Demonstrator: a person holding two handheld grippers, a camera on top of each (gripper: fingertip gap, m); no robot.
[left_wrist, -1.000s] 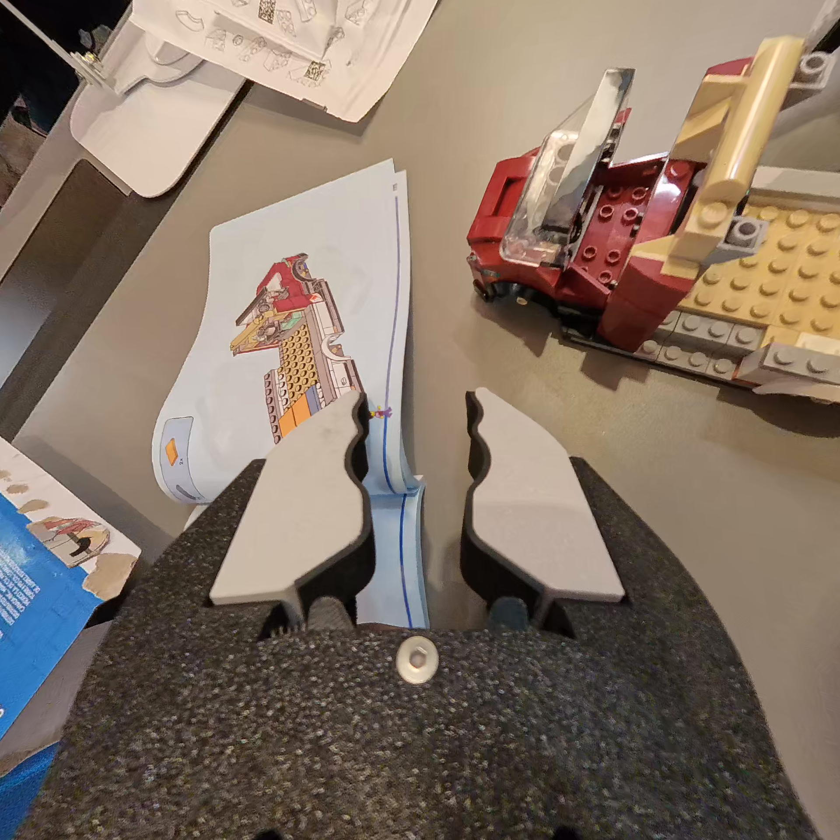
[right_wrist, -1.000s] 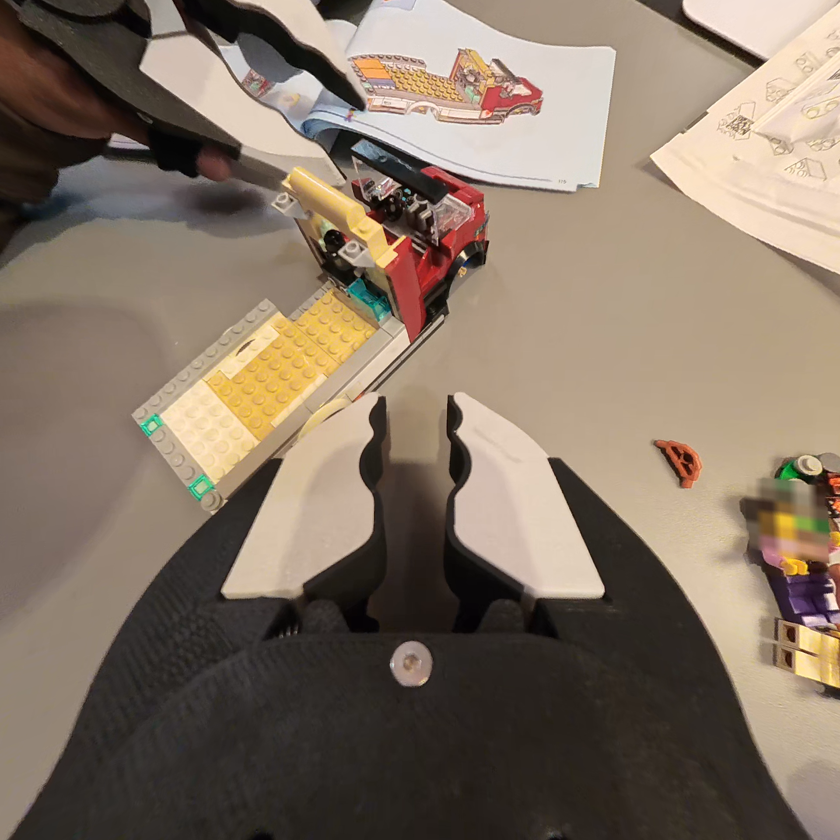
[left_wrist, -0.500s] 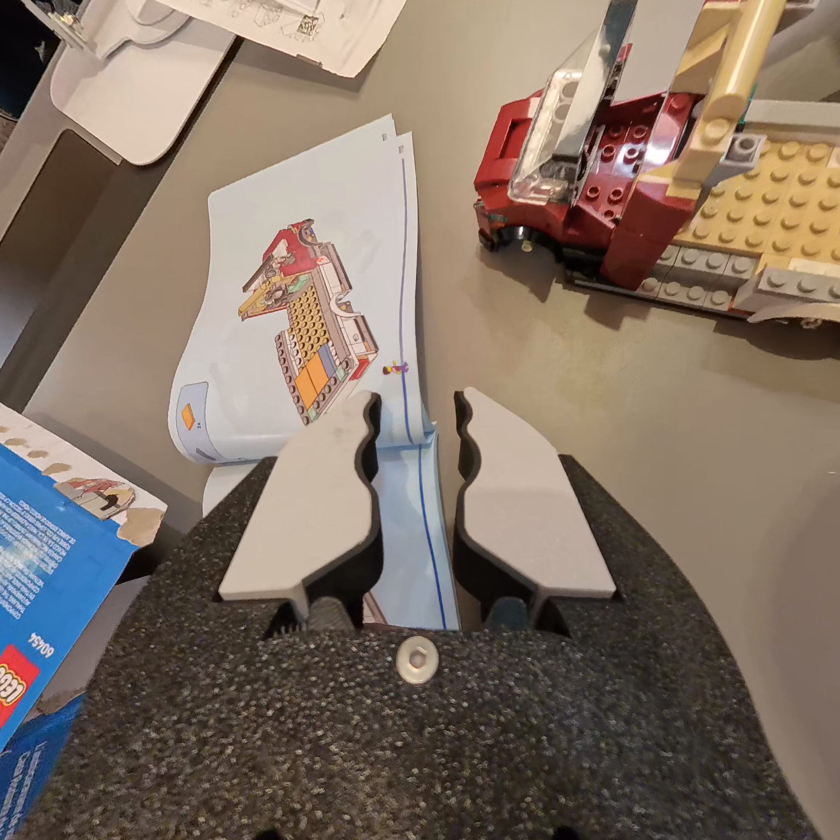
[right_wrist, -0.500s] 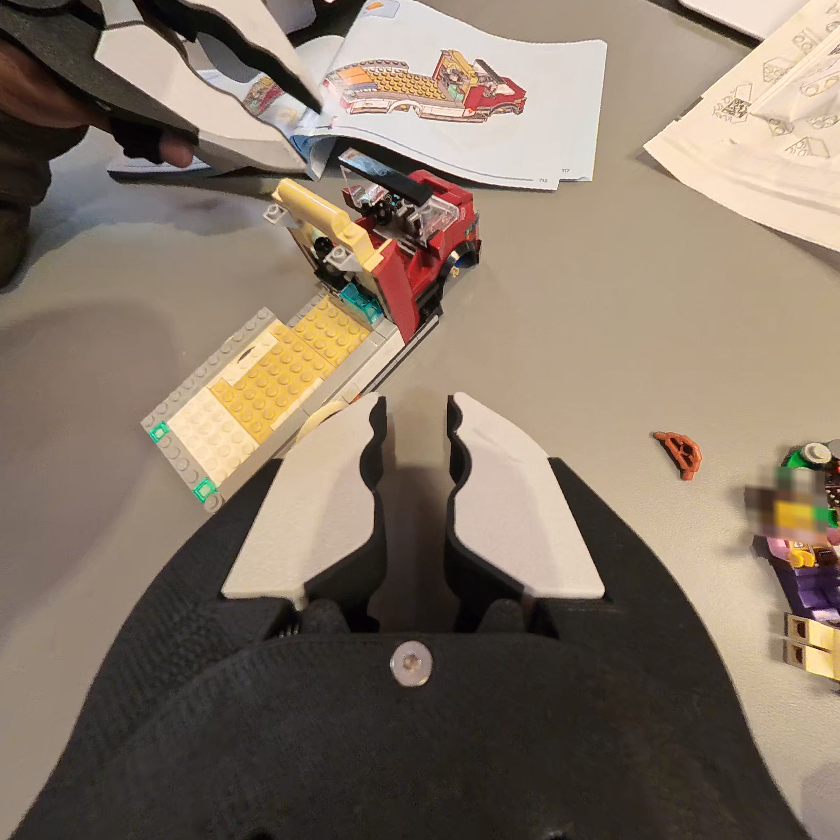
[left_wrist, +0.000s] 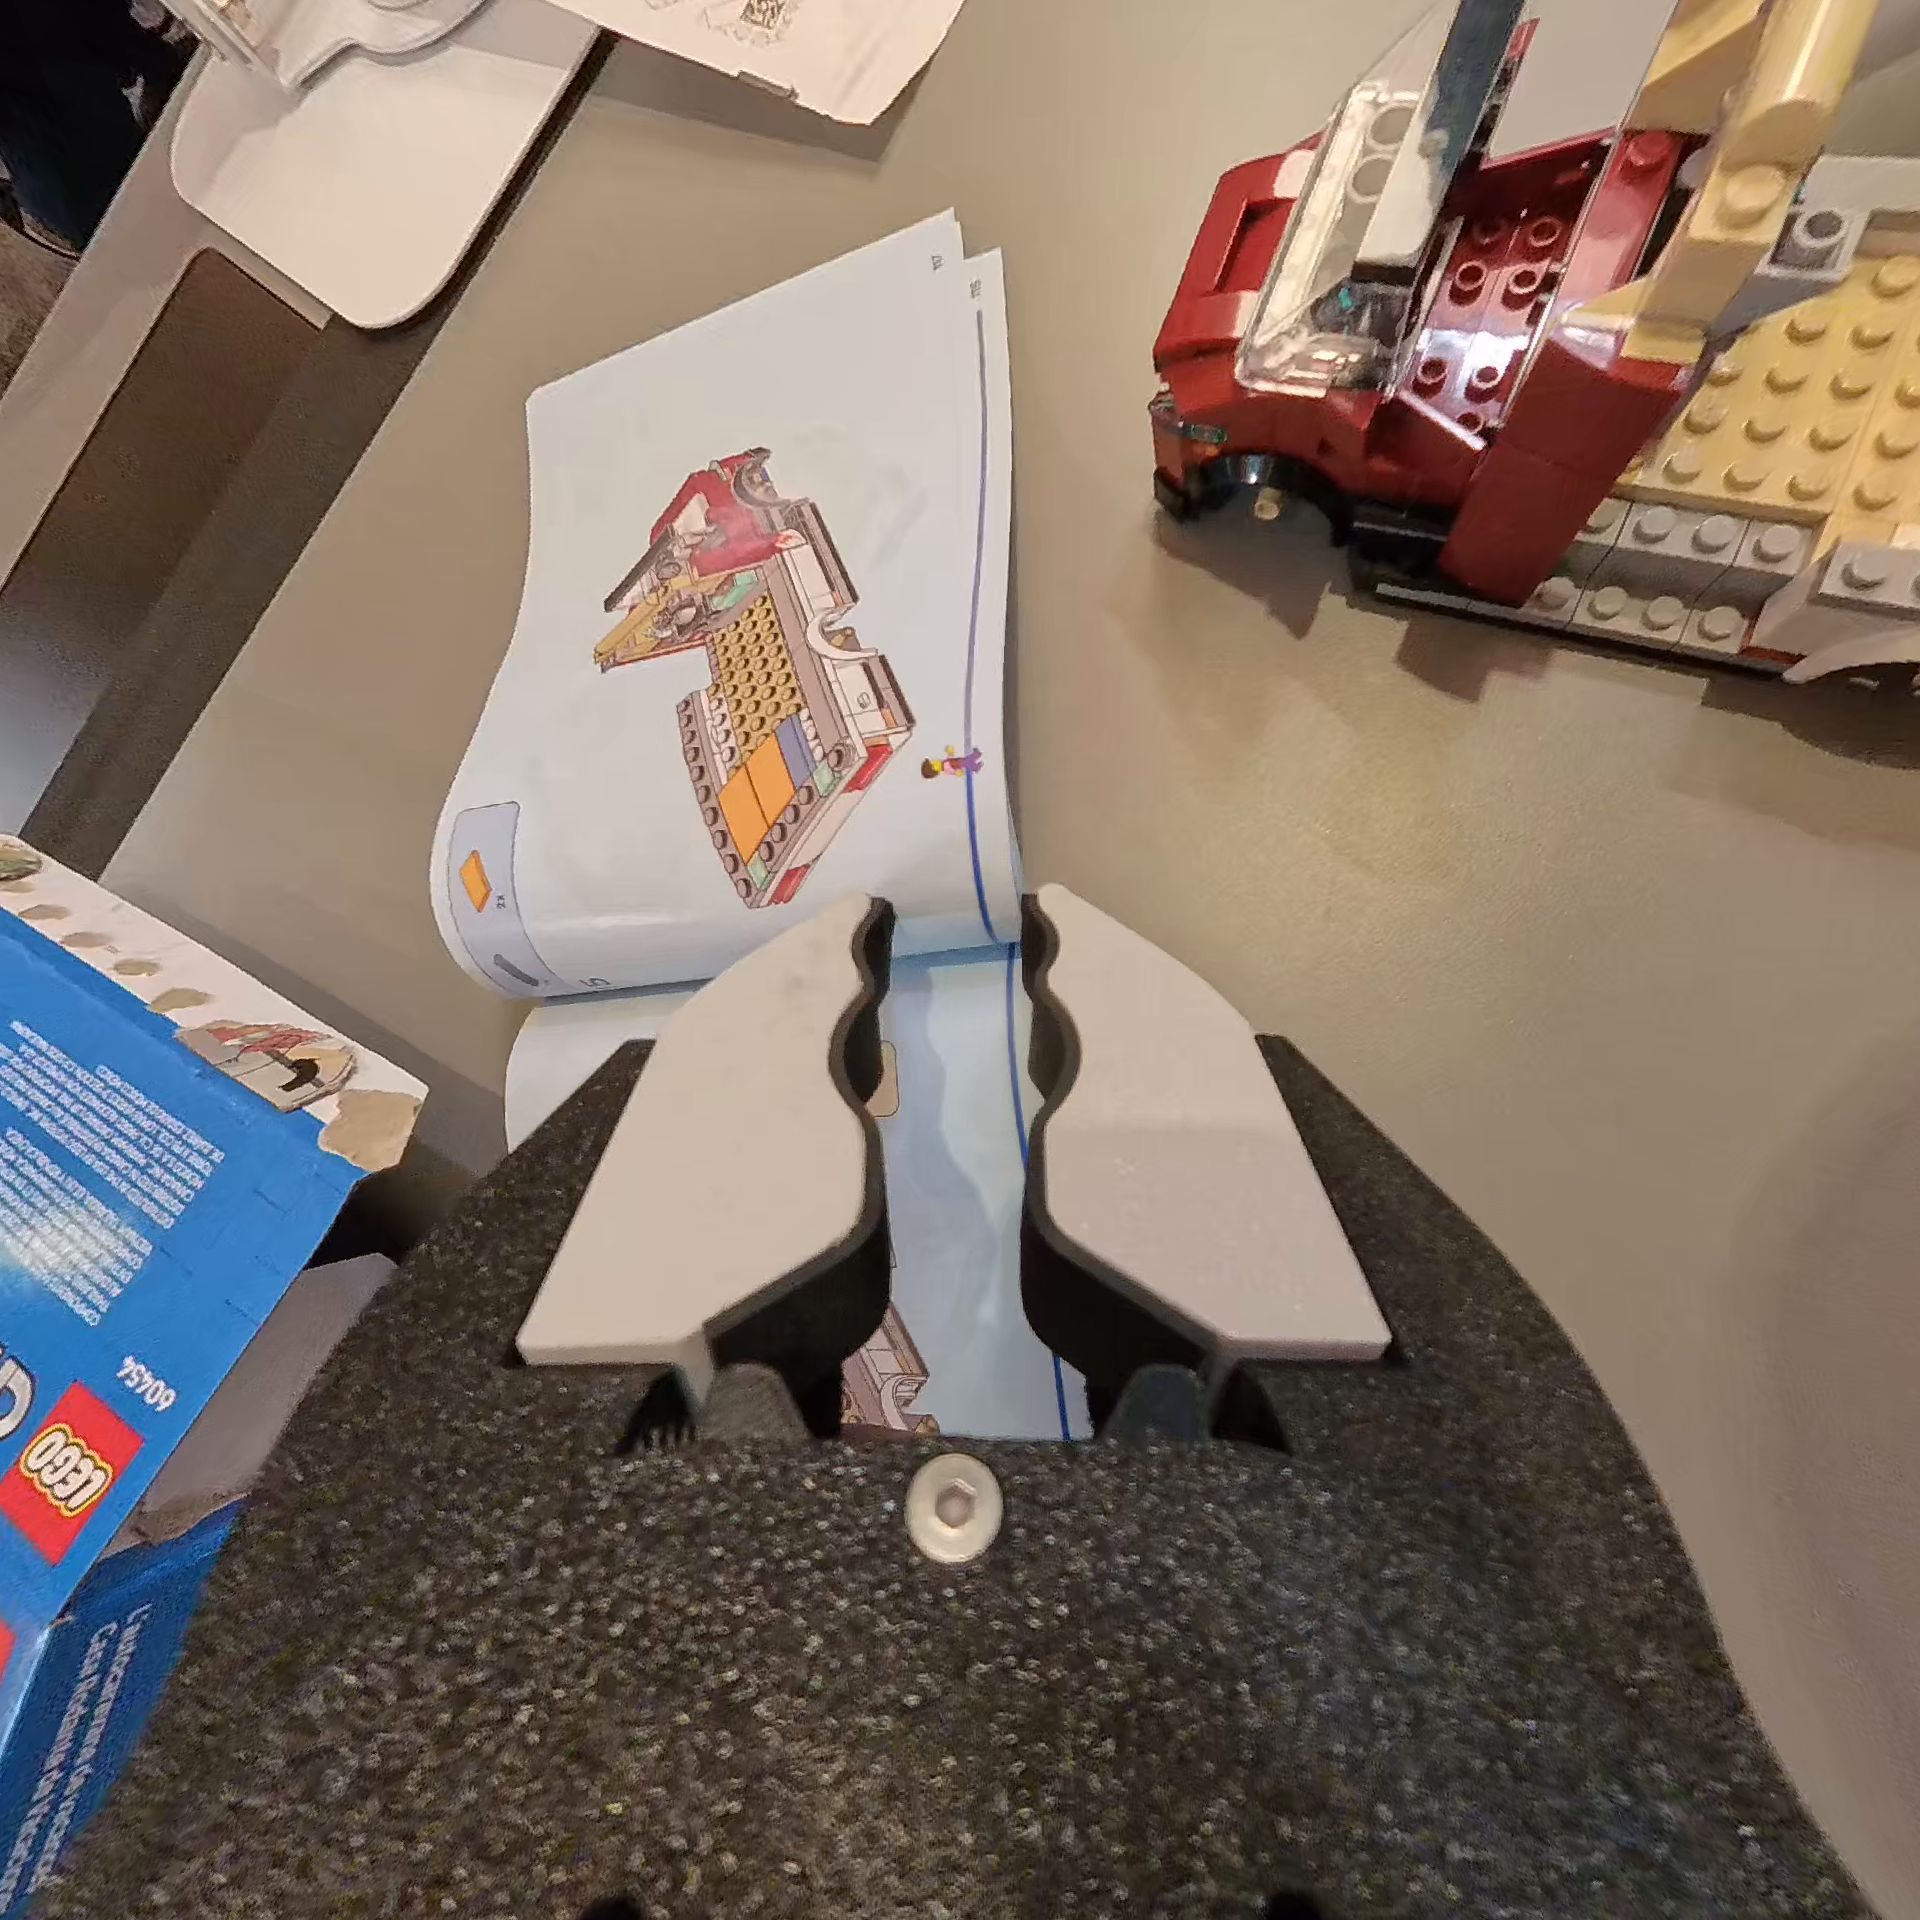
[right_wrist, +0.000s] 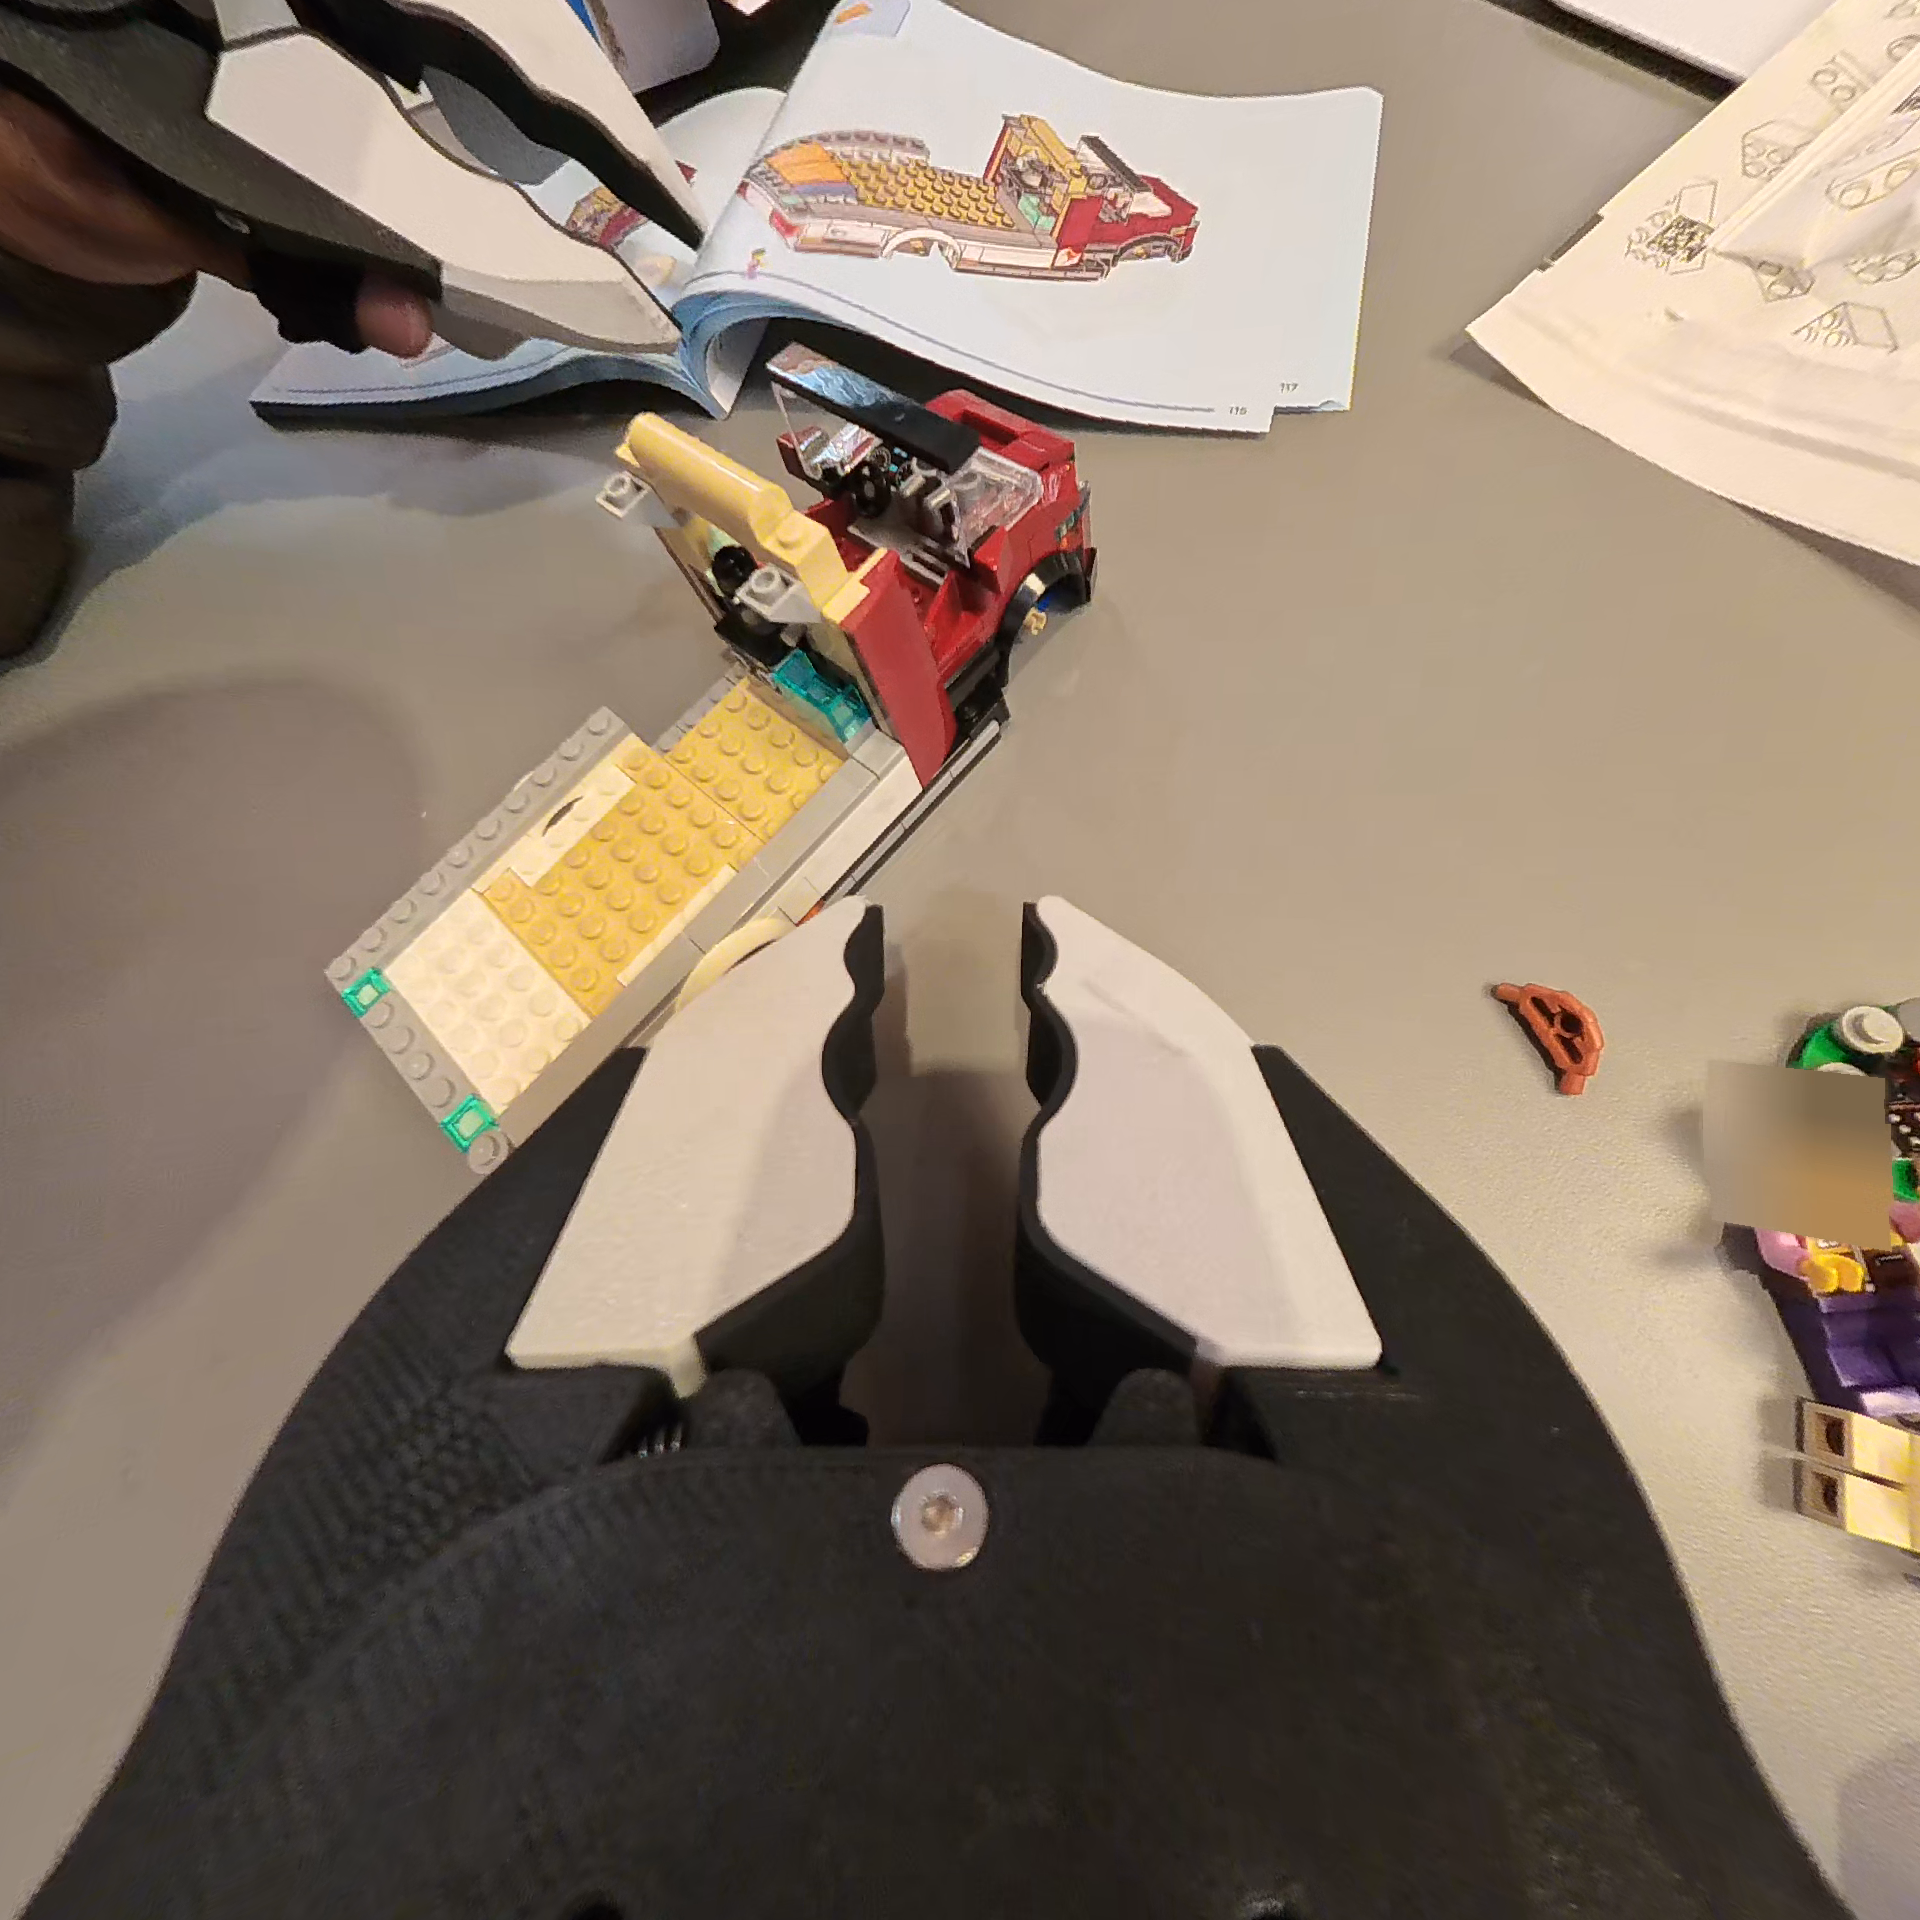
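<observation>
Jaws on my left gripper (left_wrist: 956, 904) stand partly open, a narrow gap with nothing pinched. They hang over the open instruction booklet (left_wrist: 748, 436), near its fold, where a page curls up just ahead of the tips. Through the gap I see only the lower page and its blue line. My right gripper (right_wrist: 951, 914) is about as far open and equally empty, over bare grey table (right_wrist: 1351, 779). Its left fingertip is just beside the rear edge of the brick truck (right_wrist: 644, 862). The booklet lies flat beyond the truck's red cab. A blue box (left_wrist: 135, 1195) is to its left, and a white printed sheet (right_wrist: 1714, 312) lies well apart on the right. A small orange-brown piece (right_wrist: 1548, 1023) and some minifigure parts (right_wrist: 1829, 1309) sit near my right side.

As I judge it, paper this thin needs the pads brought fully together on one raised edge. A shallow, level approach should keep the pages beneath from buckling.

Against a second ago, my left jaws have narrowed a good deal. More of the printed page shows ahead of the tips, and the blue box has come further into view. My right jaws keep the same gap and the same spot beside the truck.
</observation>
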